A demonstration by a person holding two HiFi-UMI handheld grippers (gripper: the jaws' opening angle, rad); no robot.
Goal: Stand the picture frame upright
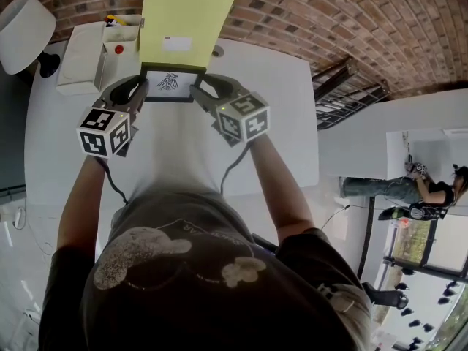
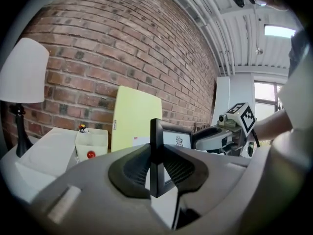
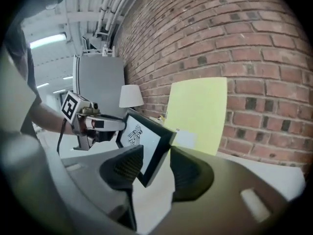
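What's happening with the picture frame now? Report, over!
Left hand-held gripper clamped on frame. Right hand-held gripper open, frame between its jaws. Frame roughly upright. Yellow board close behind it.

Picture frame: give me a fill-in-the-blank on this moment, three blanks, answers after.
The left gripper is shut on the ____ edge of the picture frame.
The right gripper has its jaws ____, with the frame's corner between them but not pressed.
Behind the frame, a ____ board stands against the brick wall.
Missing words: left; open; yellow.
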